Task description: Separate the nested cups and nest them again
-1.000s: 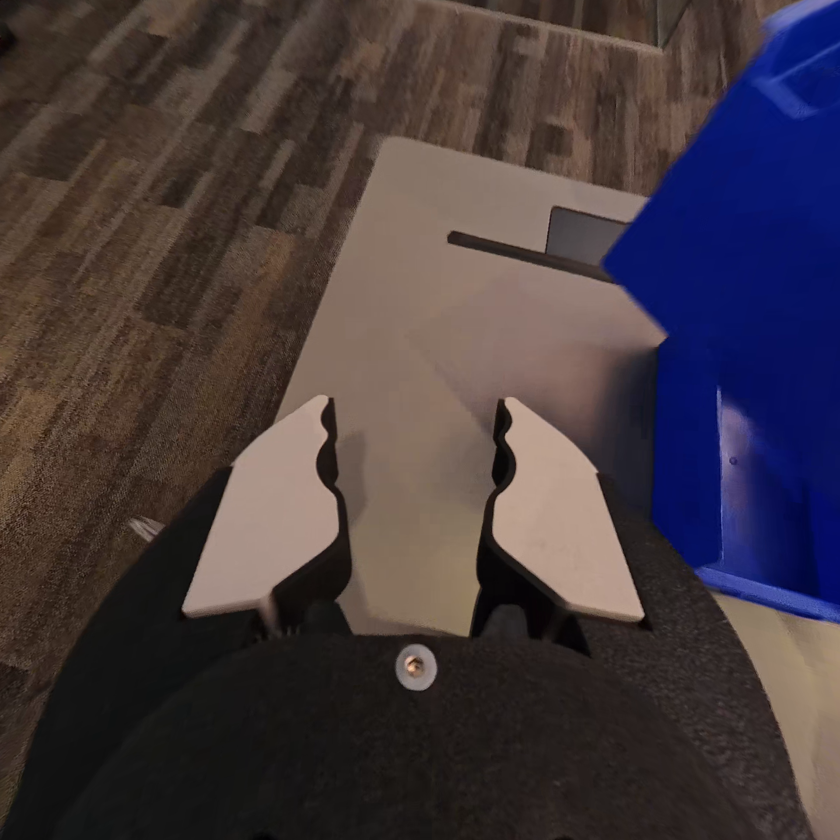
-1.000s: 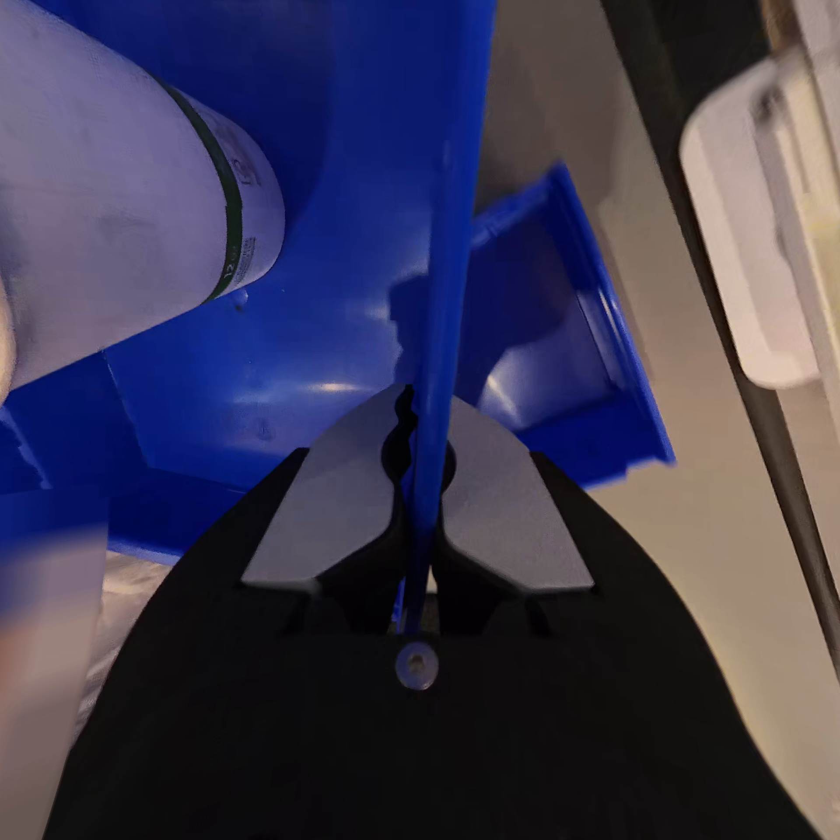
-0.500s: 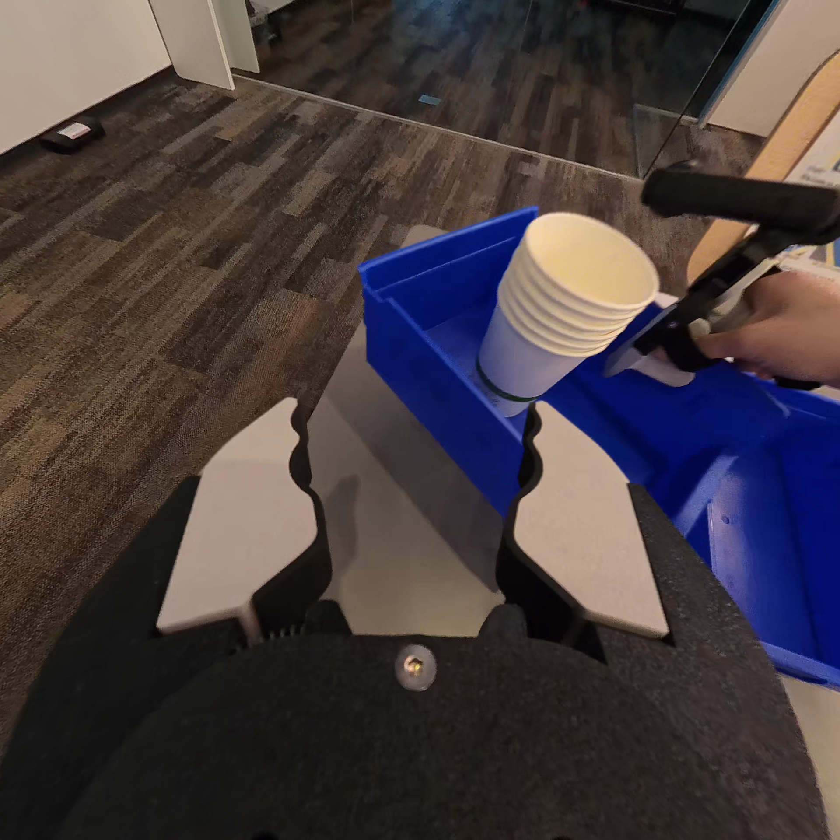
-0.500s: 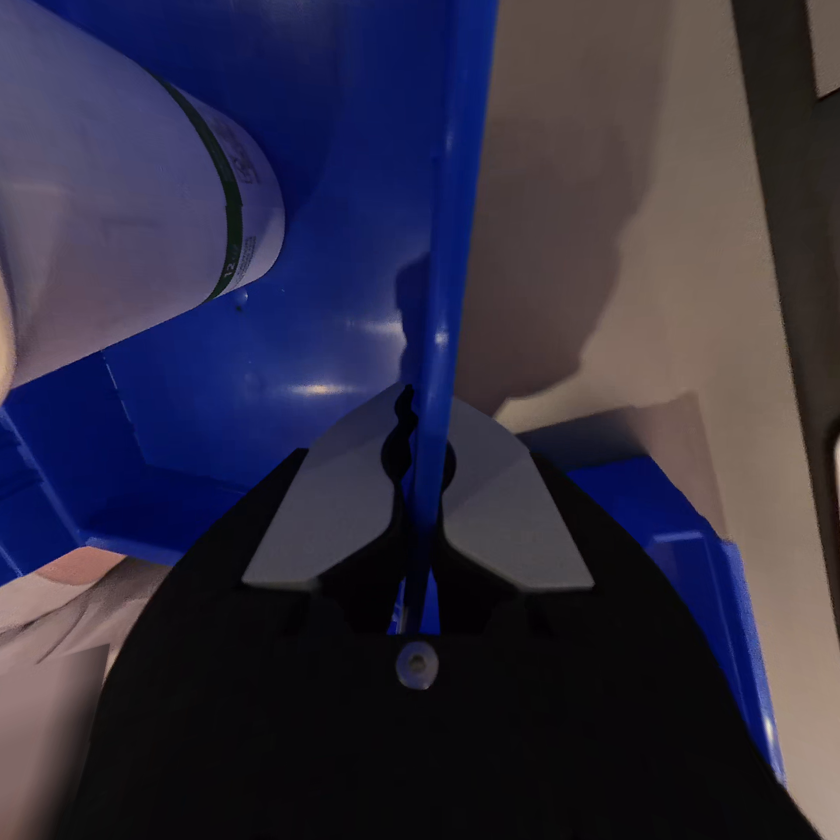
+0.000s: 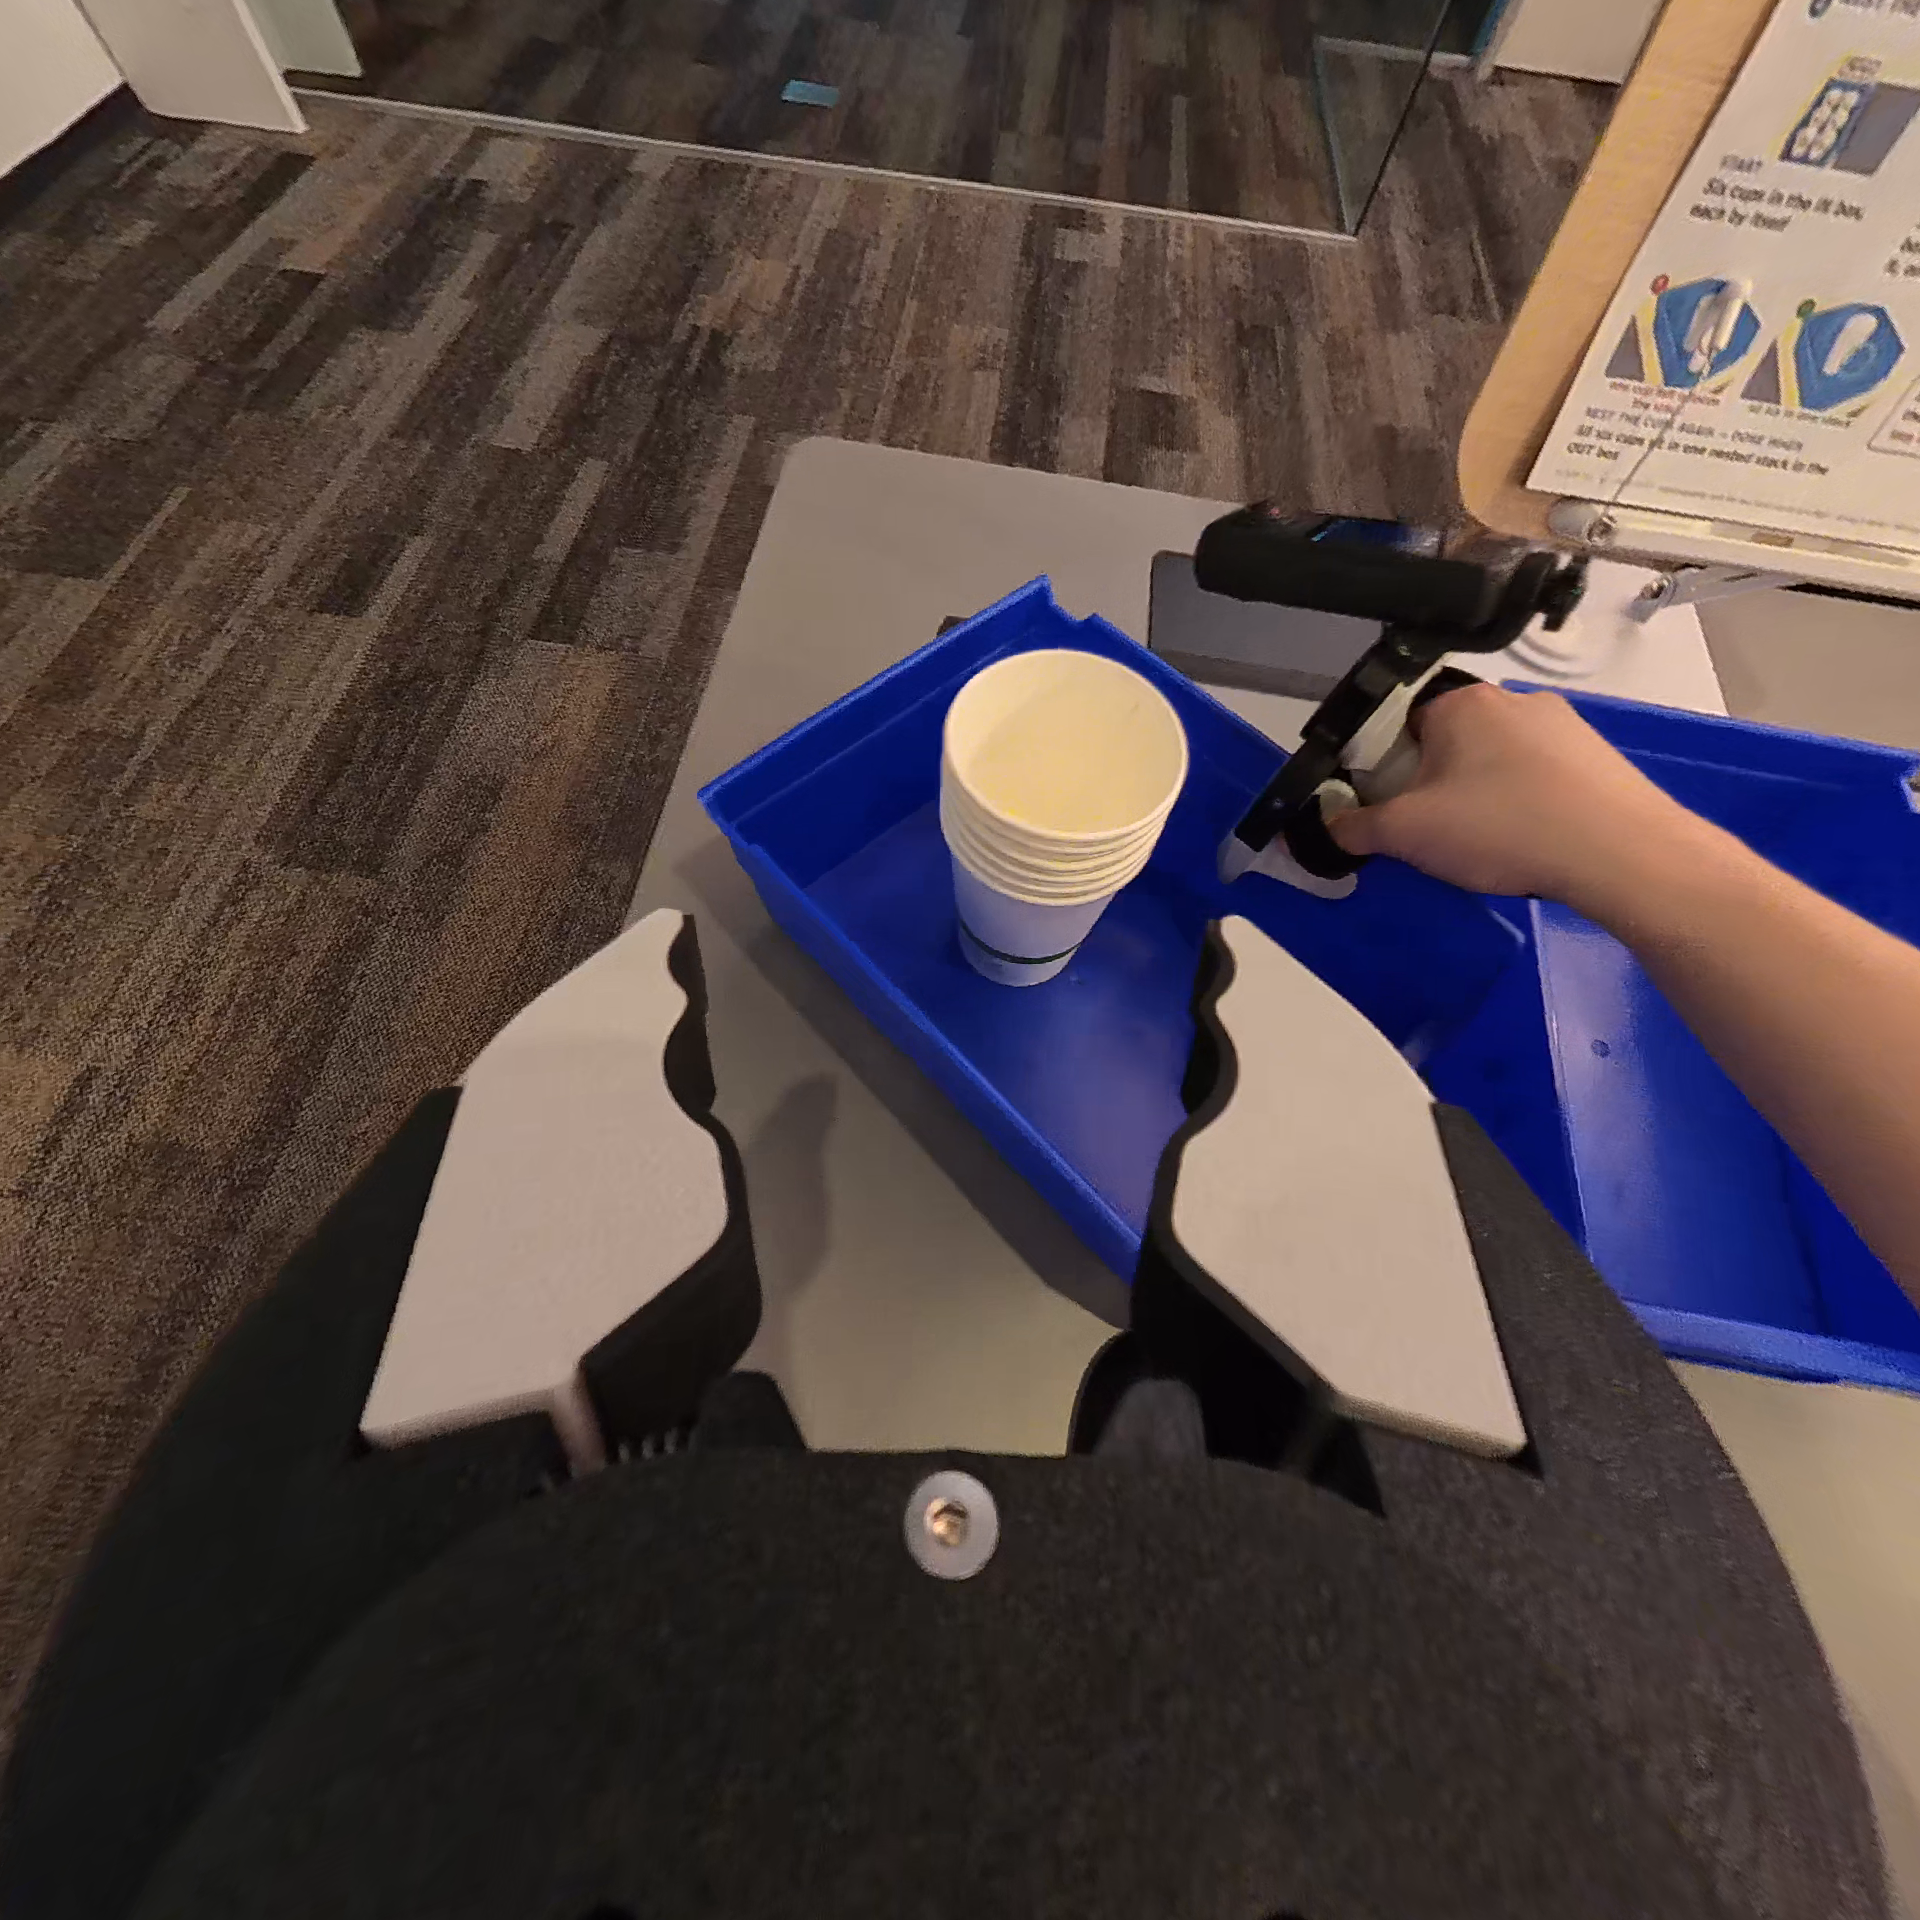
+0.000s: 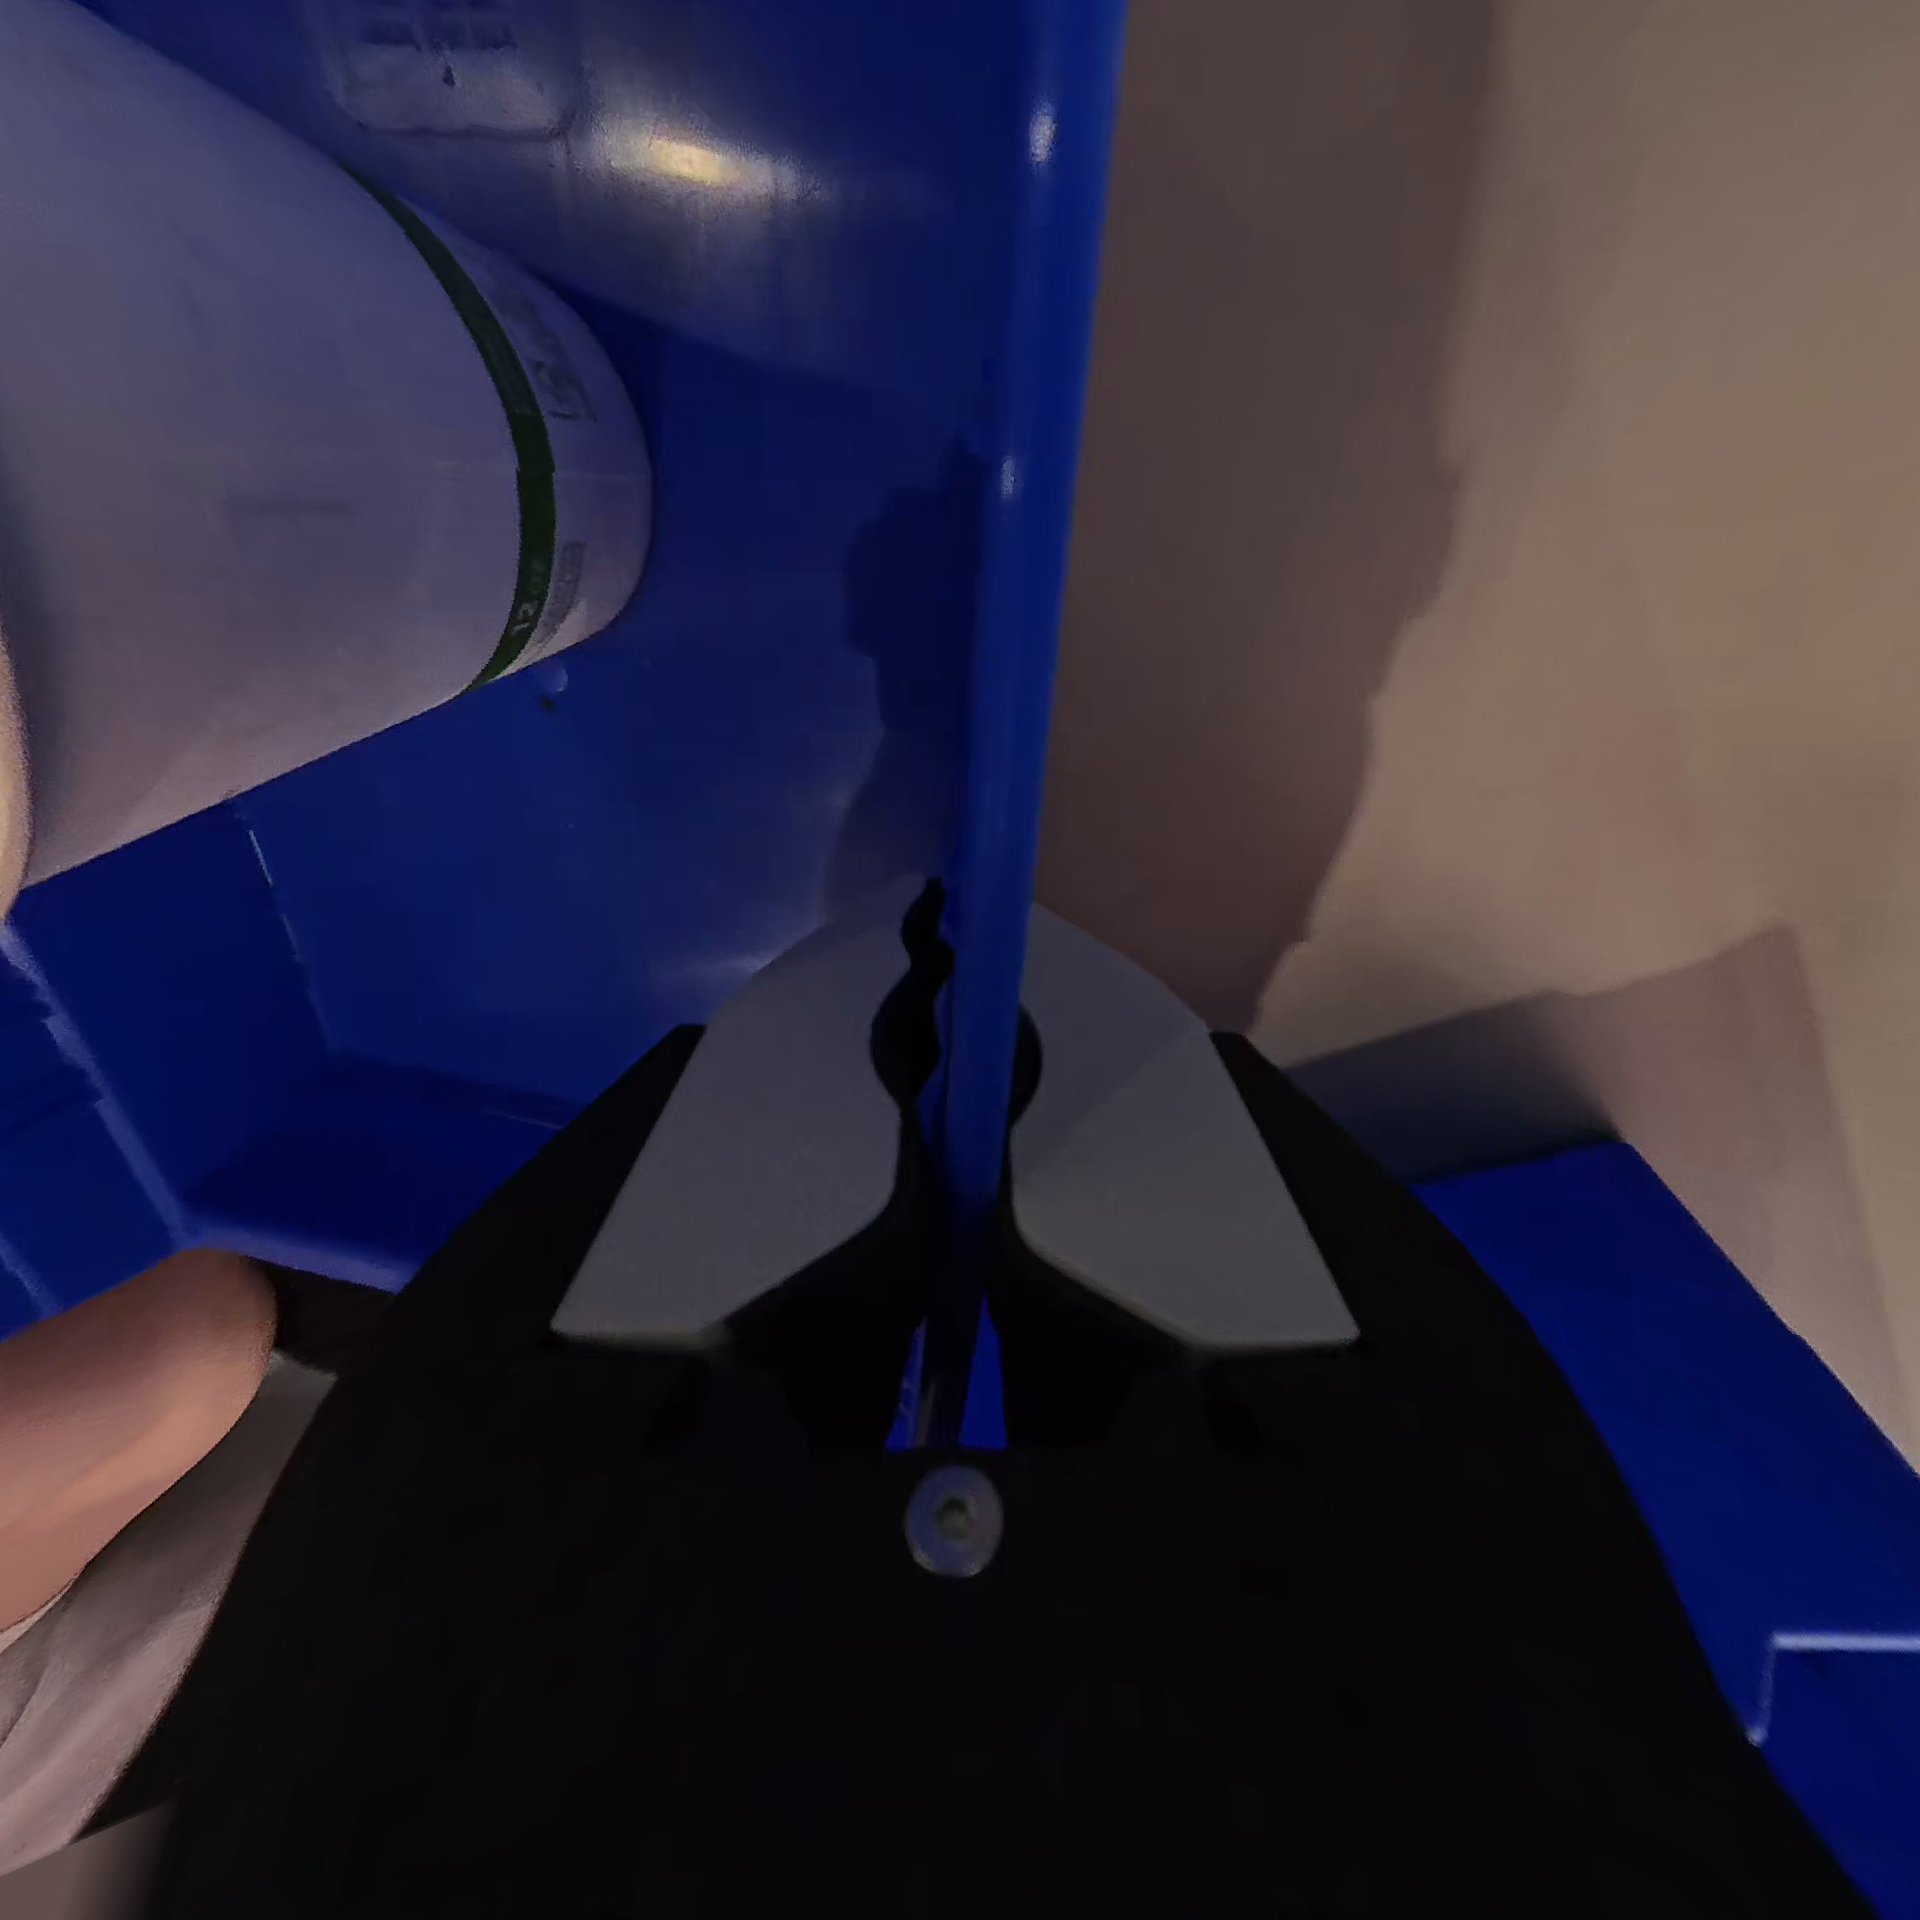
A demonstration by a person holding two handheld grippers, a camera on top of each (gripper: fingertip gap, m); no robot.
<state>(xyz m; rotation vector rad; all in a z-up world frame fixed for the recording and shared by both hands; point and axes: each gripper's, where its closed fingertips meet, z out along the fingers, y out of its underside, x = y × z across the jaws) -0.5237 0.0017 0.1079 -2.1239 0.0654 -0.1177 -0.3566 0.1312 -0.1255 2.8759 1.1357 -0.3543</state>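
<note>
The right gripper (image 6: 961, 1049) has its fingers pinched tight on the thin wall of the blue bin (image 6: 1013, 520); the tips are partly hidden behind that wall. The left gripper (image 5: 945, 1039) hovers with its fingers spread wide and empty over the grey bench (image 5: 894, 540). The stack of nested cups (image 5: 1049, 821) stands upright in the bin at frame centre. A second blue bin (image 5: 1704, 1174) is cut off at right.

Nested cups (image 5: 1049, 821) stand upright in blue bin (image 5: 1039, 1101).
</note>
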